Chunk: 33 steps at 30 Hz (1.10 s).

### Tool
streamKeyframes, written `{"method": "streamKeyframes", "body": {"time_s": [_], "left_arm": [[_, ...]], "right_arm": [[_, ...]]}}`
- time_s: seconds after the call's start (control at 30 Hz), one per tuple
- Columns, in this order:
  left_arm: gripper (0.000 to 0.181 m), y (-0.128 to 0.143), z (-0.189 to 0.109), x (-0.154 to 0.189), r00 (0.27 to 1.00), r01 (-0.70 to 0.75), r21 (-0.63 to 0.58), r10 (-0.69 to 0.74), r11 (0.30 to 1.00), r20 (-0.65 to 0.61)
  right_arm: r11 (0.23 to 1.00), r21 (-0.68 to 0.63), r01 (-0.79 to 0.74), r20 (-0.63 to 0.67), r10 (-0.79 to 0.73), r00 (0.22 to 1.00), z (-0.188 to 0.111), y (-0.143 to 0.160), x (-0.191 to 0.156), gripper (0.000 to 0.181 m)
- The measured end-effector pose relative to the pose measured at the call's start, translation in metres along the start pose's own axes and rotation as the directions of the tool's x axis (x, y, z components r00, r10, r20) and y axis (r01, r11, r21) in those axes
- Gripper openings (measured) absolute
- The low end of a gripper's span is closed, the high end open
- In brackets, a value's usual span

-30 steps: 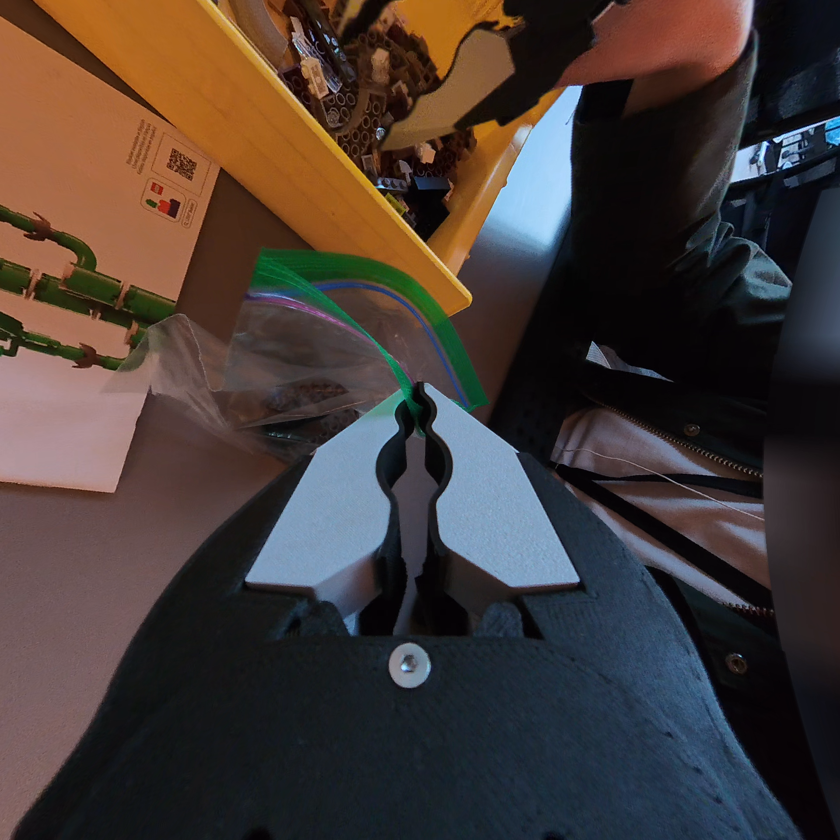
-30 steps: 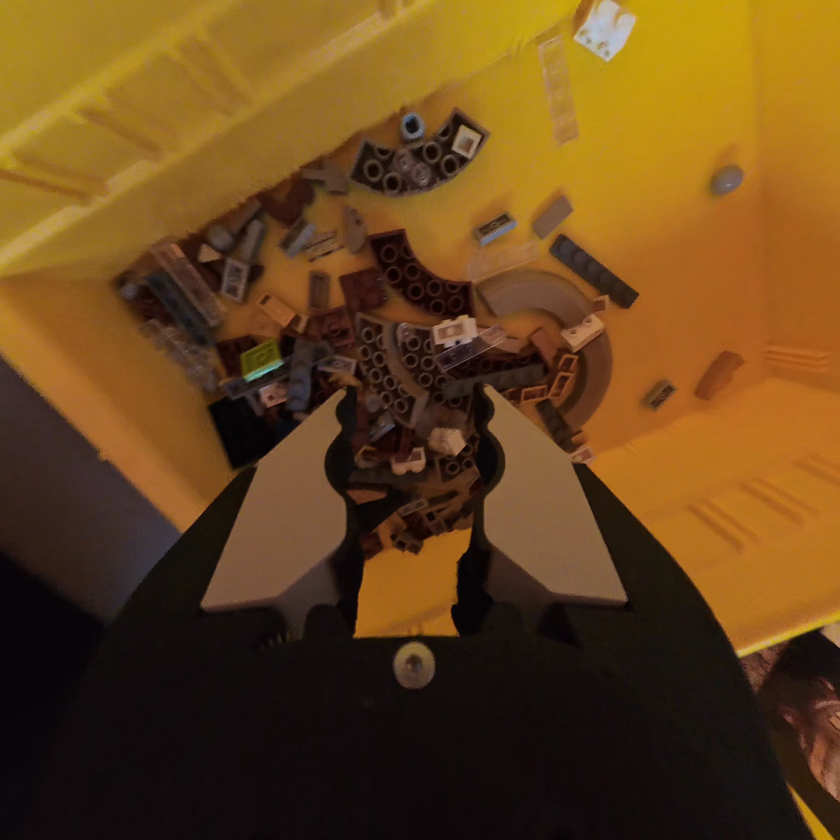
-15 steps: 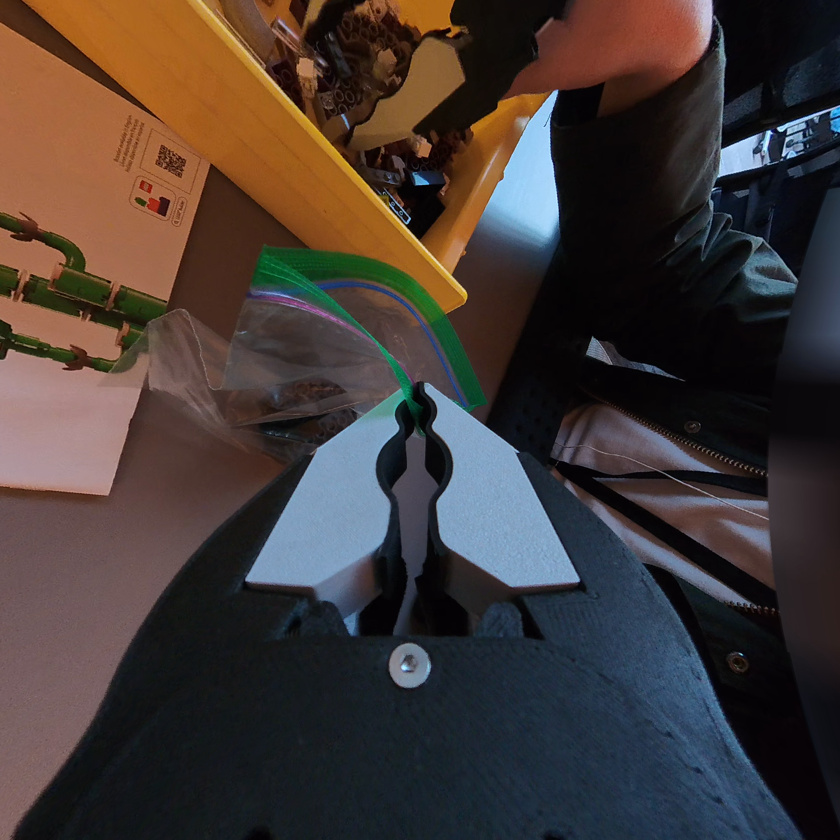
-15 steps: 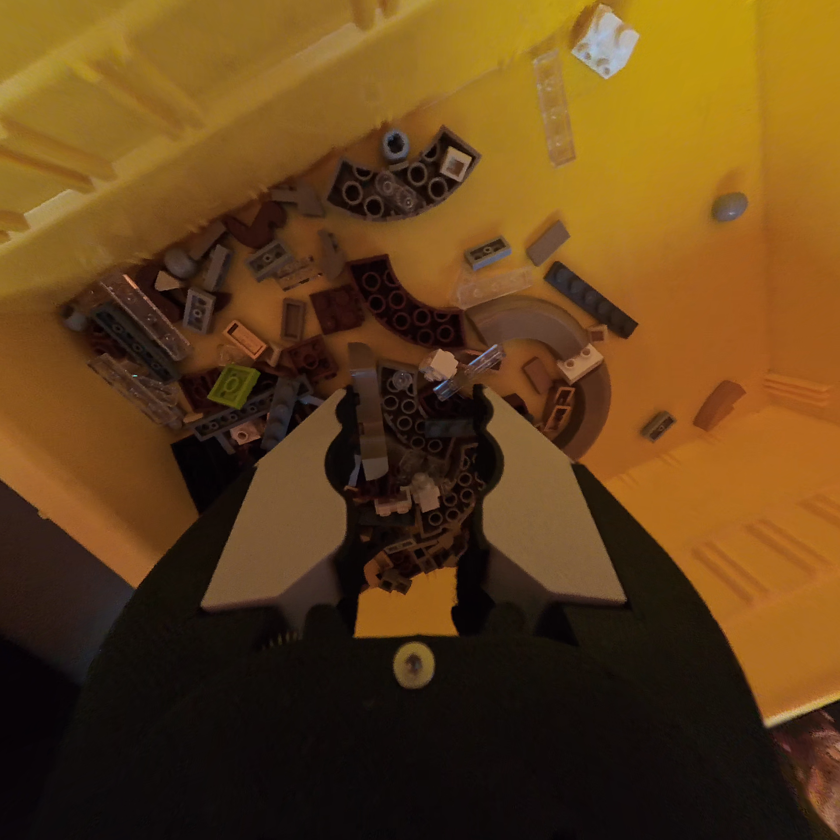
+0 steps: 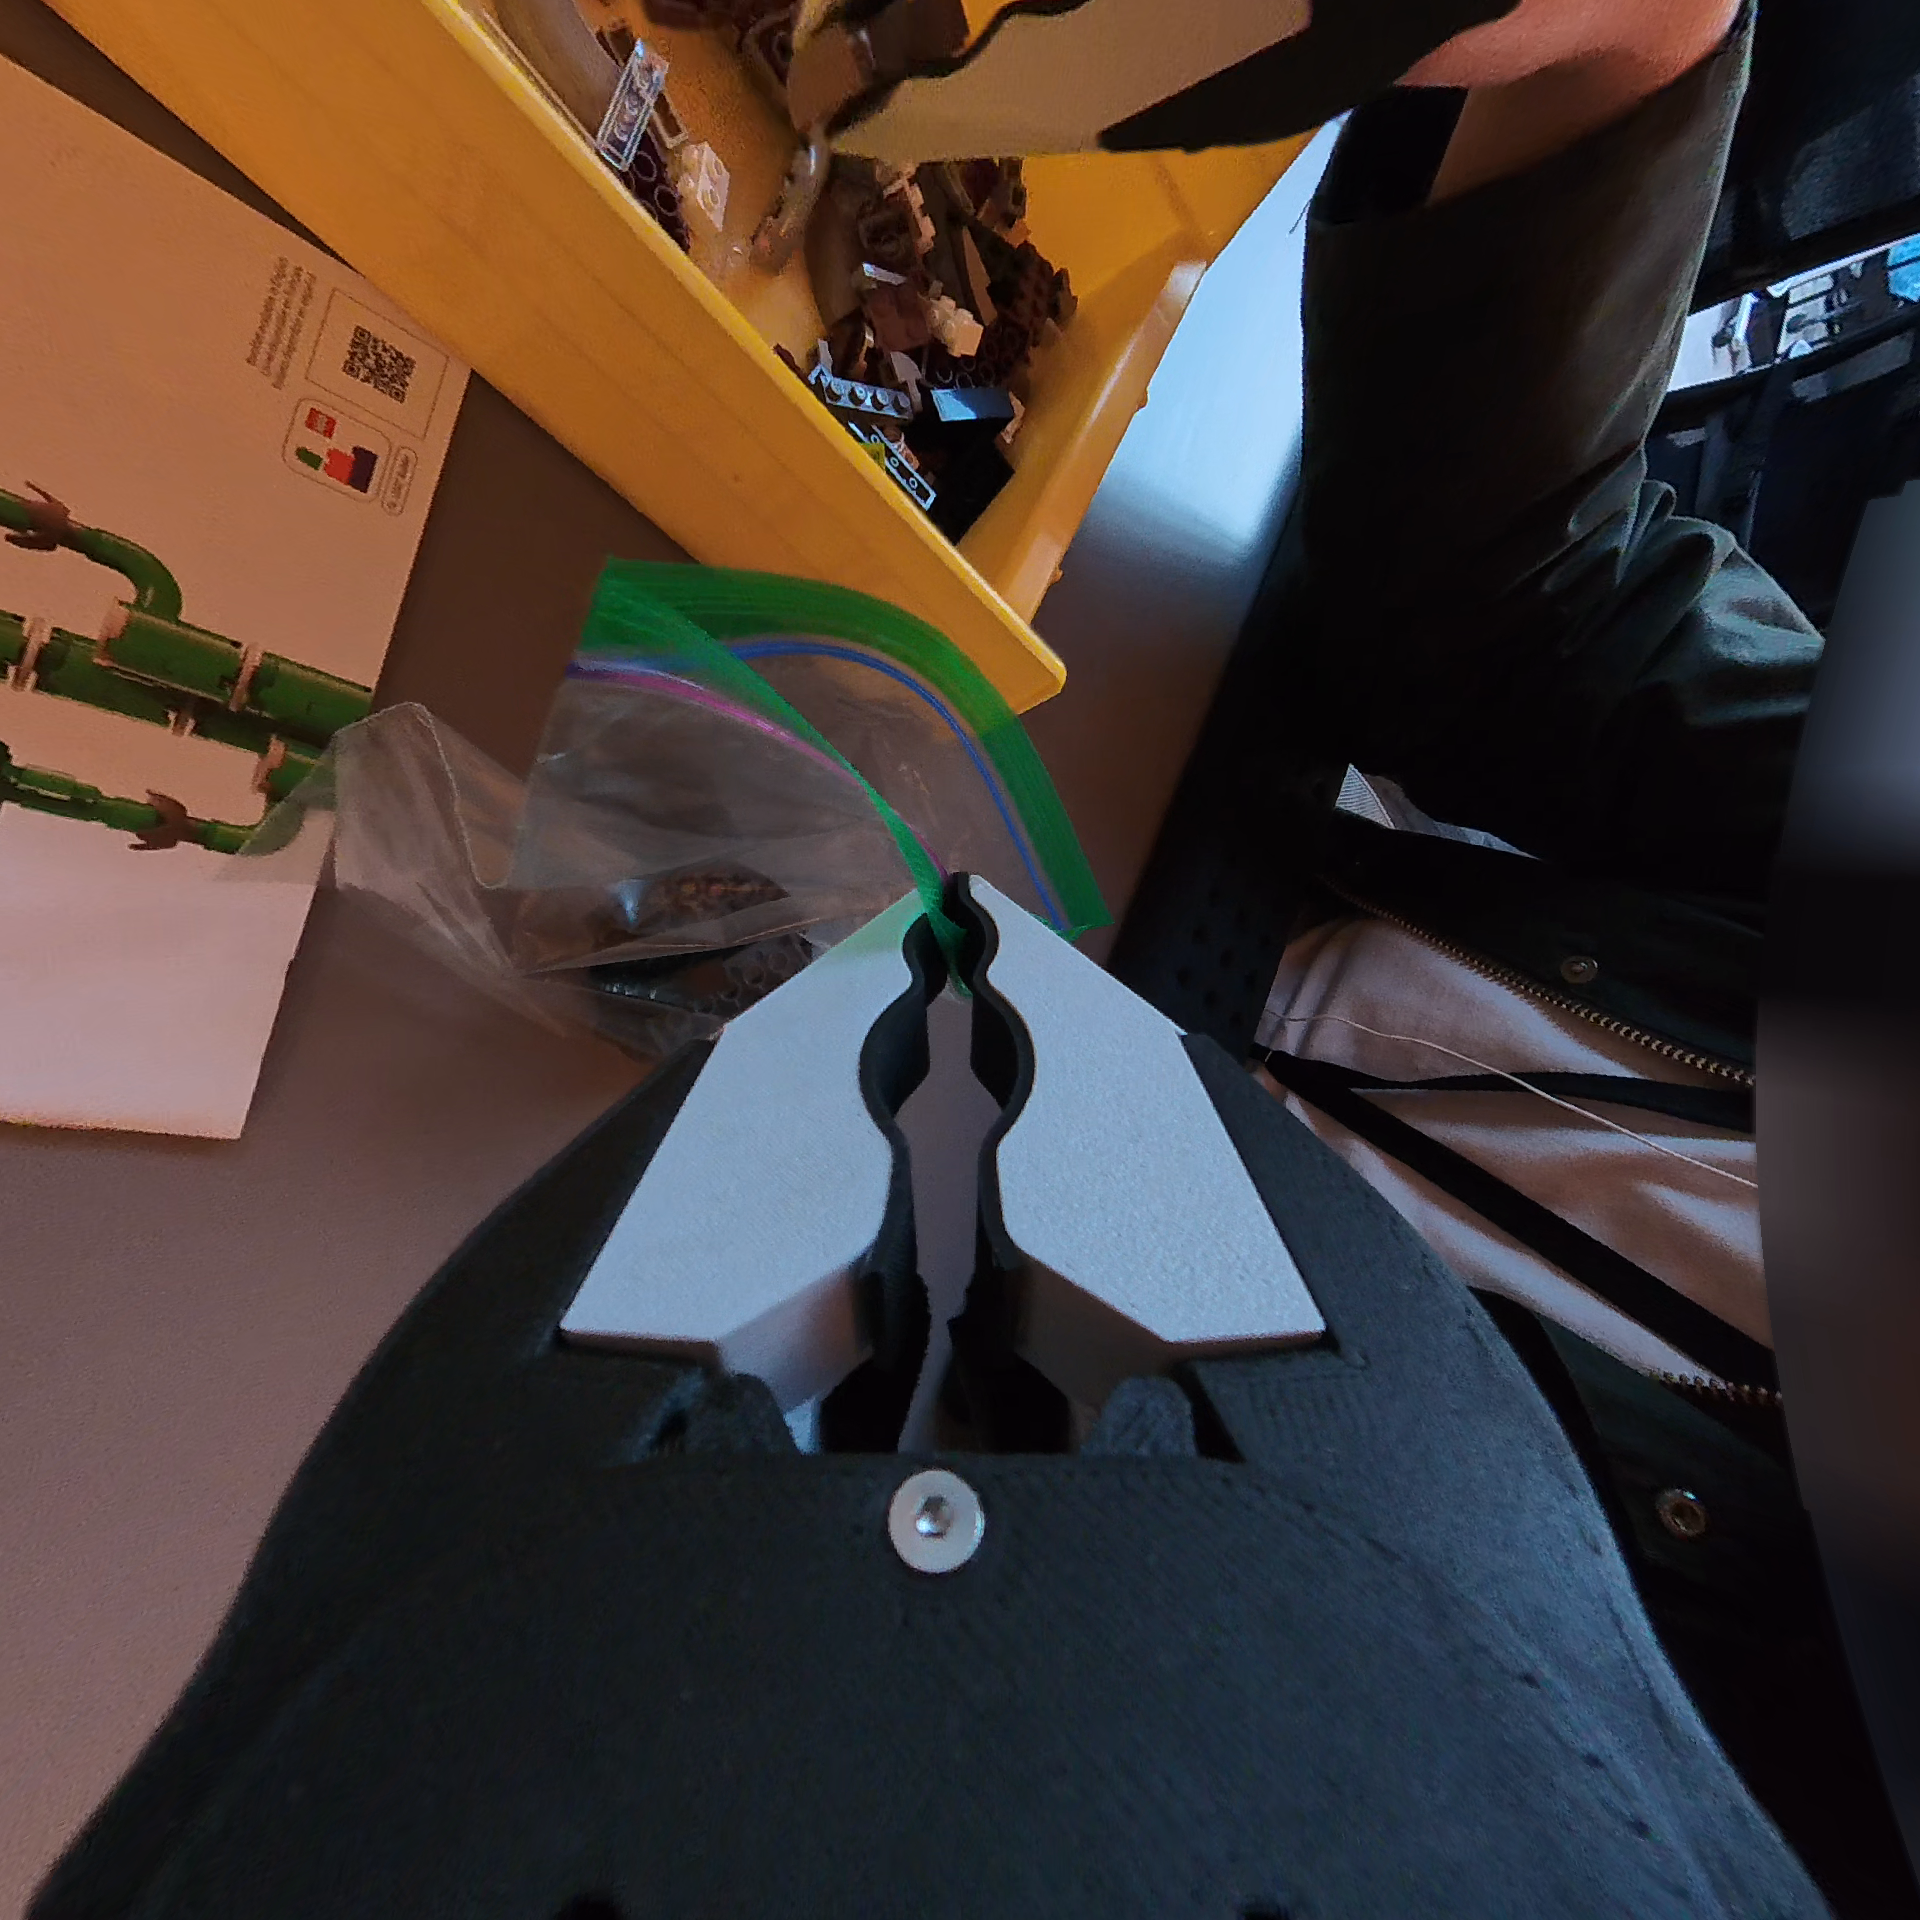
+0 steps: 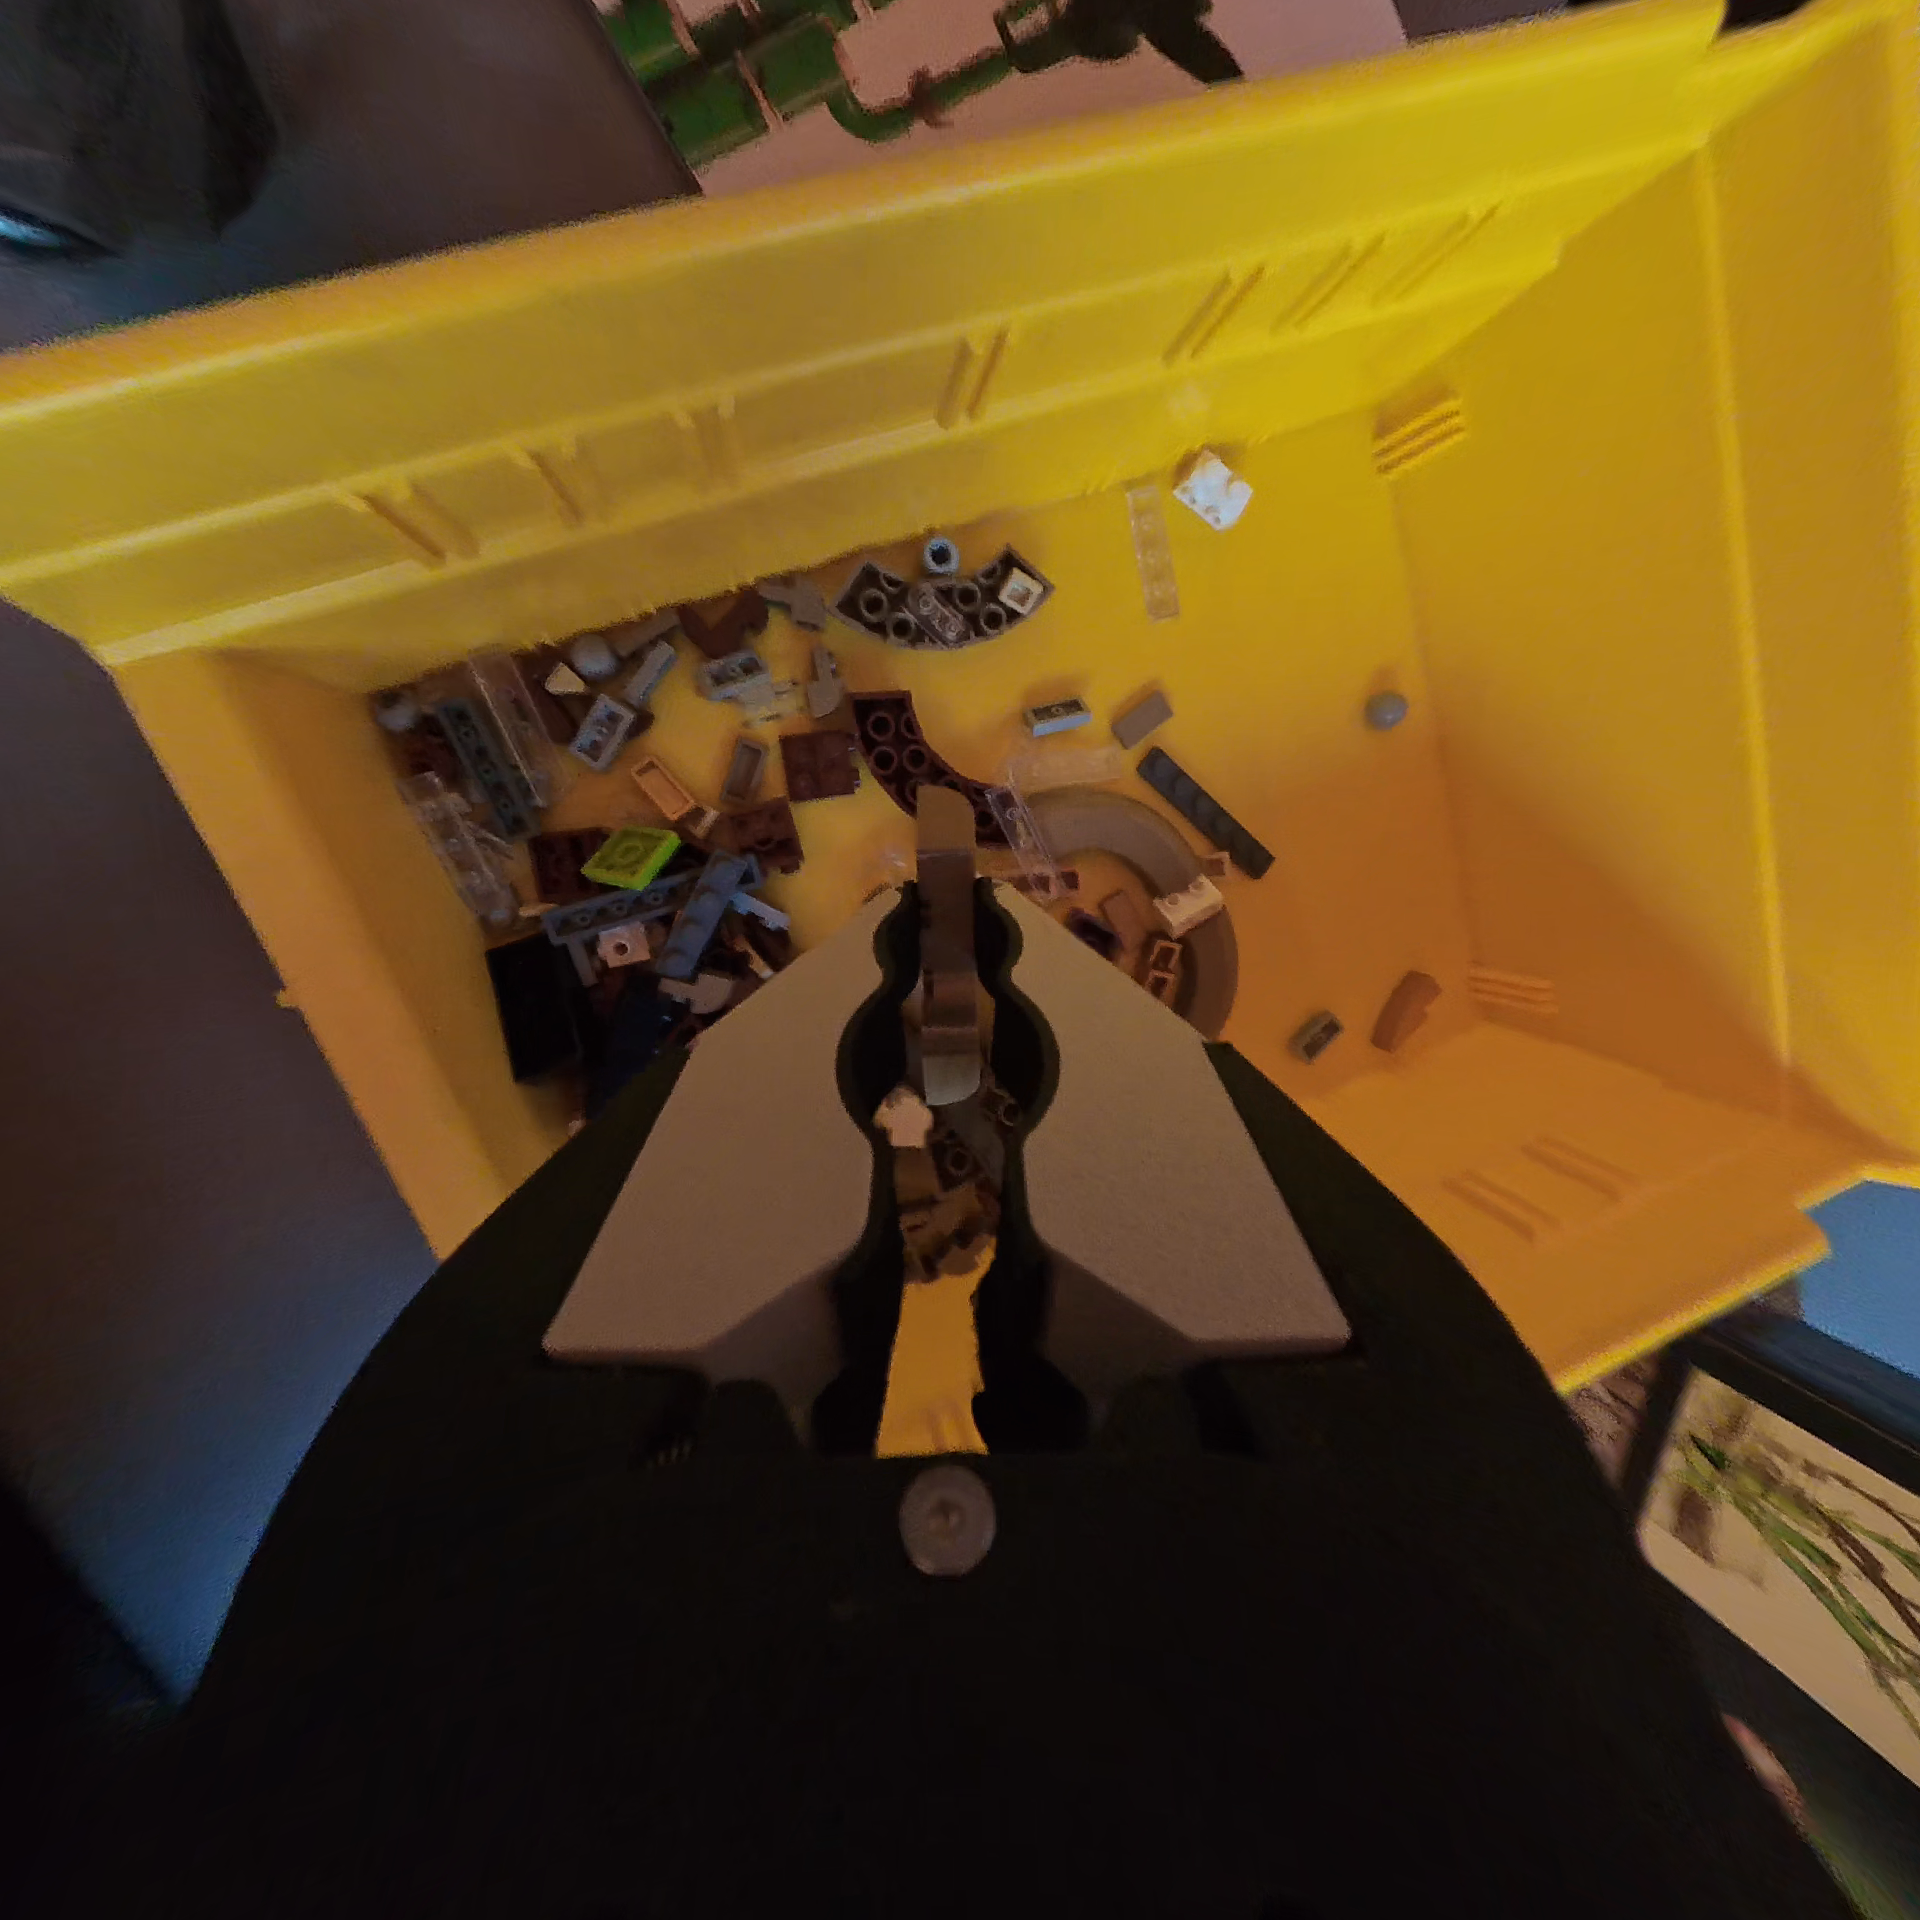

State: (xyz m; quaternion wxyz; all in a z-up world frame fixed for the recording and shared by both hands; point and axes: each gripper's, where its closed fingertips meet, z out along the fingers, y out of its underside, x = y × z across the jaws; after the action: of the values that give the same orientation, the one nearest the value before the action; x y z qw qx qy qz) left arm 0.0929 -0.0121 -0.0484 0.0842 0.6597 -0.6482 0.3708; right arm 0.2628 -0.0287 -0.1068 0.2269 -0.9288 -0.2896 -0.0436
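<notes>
My left gripper (image 5: 957, 906) is shut on the green zip edge of a clear plastic bag (image 5: 727, 790) that lies on the grey table with dark bricks inside. A yellow bin (image 5: 582, 270) stands just beyond the bag. In the right wrist view my right gripper (image 6: 943, 896) is shut on a long grey brick (image 6: 943, 935) and holds it above the bin (image 6: 831, 343). A pile of several loose dark, grey and clear bricks (image 6: 727, 831) lies on the bin's floor below. The right gripper (image 5: 826, 109) also shows at the top of the left wrist view, over the bin.
A printed sheet with a green plant picture (image 5: 156, 623) lies left of the bag. A person's dark jacket and light trousers (image 5: 1507, 1039) are at the table's right edge. A box with a plant picture (image 6: 1787, 1558) sits beside the bin. The tips of one gripper are about 20 cm away from the tips of the other.
My right gripper has shut on the long grey brick and risen out of the pile, away from the bin floor. My left gripper has kept its hold on the bag.
</notes>
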Motion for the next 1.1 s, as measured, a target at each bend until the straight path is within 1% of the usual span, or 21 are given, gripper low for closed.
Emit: {"method": "streamKeyframes", "body": {"time_s": [0.07, 0.13, 0.2, 0.23, 0.27, 0.3, 0.33, 0.4, 0.43, 0.47, 0.53, 0.57, 0.6, 0.73, 0.8, 0.83, 0.87, 0.9, 0.97, 1.0, 1.1], "left_arm": [[0.0, -0.001, 0.001, 0.0, 1.0, -0.002, 0.001, 0.002, 1.0, -0.002], [0.0, -0.002, 0.003, 0.001, 1.0, -0.002, 0.001, 0.002, 1.0, -0.009], [0.0, -0.003, 0.006, 0.001, 1.0, 0.0, -0.002, 0.0, 1.0, -0.017], [0.0, -0.003, 0.007, 0.001, 1.0, -0.001, -0.005, 0.001, 1.0, -0.019], [0.0, -0.003, 0.009, 0.002, 1.0, -0.003, -0.007, 0.003, 1.0, -0.02], [0.0, -0.003, 0.01, 0.002, 1.0, -0.004, -0.01, 0.004, 1.0, -0.02], [0.0, -0.002, 0.01, 0.002, 1.0, -0.004, -0.011, 0.004, 1.0, -0.018], [0.0, -0.002, 0.008, 0.002, 1.0, -0.002, -0.007, 0.002, 1.0, -0.013], [0.0, -0.002, 0.006, 0.002, 1.0, -0.001, -0.002, 0.001, 1.0, -0.009], [0.0, -0.003, 0.004, 0.002, 1.0, -0.001, 0.006, 0.001, 1.0, -0.003], [0.0, -0.004, 0.0, 0.002, 1.0, -0.003, 0.019, 0.003, 1.0, 0.001], [0.0, -0.003, -0.001, 0.002, 1.0, -0.004, 0.021, 0.004, 1.0, 0.0], [0.0, -0.003, -0.002, 0.003, 1.0, -0.005, 0.021, 0.005, 1.0, 0.0], [0.0, -0.002, -0.004, 0.003, 1.0, -0.009, 0.022, 0.009, 1.0, 0.004], [0.0, -0.001, -0.006, 0.002, 1.0, -0.004, 0.022, 0.004, 1.0, 0.005], [0.0, -0.001, -0.007, 0.001, 1.0, -0.001, 0.024, 0.001, 1.0, 0.007], [0.0, -0.001, -0.008, 0.0, 1.0, 0.001, 0.027, -0.002, 1.0, 0.01], [0.0, -0.001, -0.009, -0.001, 1.0, 0.004, 0.03, -0.004, 1.0, 0.014], [0.0, -0.001, -0.009, -0.002, 1.0, 0.009, 0.03, -0.009, 1.0, 0.016], [0.0, -0.001, -0.009, -0.002, 1.0, 0.01, 0.027, -0.01, 1.0, 0.016], [0.0, 0.001, -0.005, -0.002, 1.0, 0.006, 0.012, -0.006, 1.0, 0.015]], "right_arm": [[0.994, 0.104, -0.022, 0.067, 0.015, 0.998, -0.011, -0.016, -0.009, 0.009], [0.964, 0.264, -0.035, 0.141, -0.002, 0.99, -0.037, -0.048, -0.025, 0.009], [0.873, 0.486, -0.054, 0.196, -0.049, 0.979, -0.074, -0.096, -0.047, 0.008], [0.817, 0.57, -0.091, 0.261, -0.075, 0.962, -0.089, -0.118, -0.063, 0.009], [0.78, 0.612, -0.134, 0.35, -0.114, 0.93, -0.099, -0.135, -0.083, 0.008], [0.786, 0.598, -0.159, 0.415, -0.134, 0.9, -0.096, -0.143, -0.1, 0.009], [0.823, 0.546, -0.157, 0.42, -0.107, 0.901, -0.08, -0.145, -0.106, 0.009], [0.915, 0.381, -0.133, 0.34, -0.005, 0.94, -0.036, -0.13, -0.097, 0.008], [0.929, 0.34, -0.145, 0.354, 0.016, 0.935, -0.024, -0.126, -0.098, 0.008], [0.918, 0.344, -0.2, 0.41, 0.045, 0.911, -0.02, -0.13, -0.102, 0.009], [0.887, 0.319, -0.335, 0.492, 0.147, 0.858, -0.015, -0.139, -0.103, 0.01], [0.89, 0.293, -0.35, 0.499, 0.17, 0.85, -0.012, -0.138, -0.104, 0.019], [0.895, 0.292, -0.336, 0.486, 0.164, 0.858, -0.013, -0.138, -0.102, 0.026], [0.865, 0.414, -0.283, 0.394, 0.11, 0.913, -0.046, -0.141, -0.082, 0.027], [0.883, 0.415, -0.218, 0.264, 0.112, 0.958, -0.061, -0.121, -0.056, 0.027], [0.9, 0.4, -0.173, 0.147, 0.123, 0.981, -0.065, -0.104, -0.035, 0.027], [0.92, 0.365, -0.141, 0.028, 0.14, 0.99, -0.064, -0.084, -0.013, 0.031], [0.943, 0.307, -0.124, -0.035, 0.142, 0.989, -0.057, -0.063, -0.001, 0.038], [0.977, 0.137, -0.165, -0.031, 0.171, 0.985, -0.034, -0.022, 0.007, 0.044], [0.979, 0.072, -0.188, -0.021, 0.19, 0.981, -0.021, -0.01, 0.009, 0.045], [0.987, -0.001, -0.158, -0.026, 0.158, 0.987, 0.016, -0.002, 0.01, 0.041]]}}
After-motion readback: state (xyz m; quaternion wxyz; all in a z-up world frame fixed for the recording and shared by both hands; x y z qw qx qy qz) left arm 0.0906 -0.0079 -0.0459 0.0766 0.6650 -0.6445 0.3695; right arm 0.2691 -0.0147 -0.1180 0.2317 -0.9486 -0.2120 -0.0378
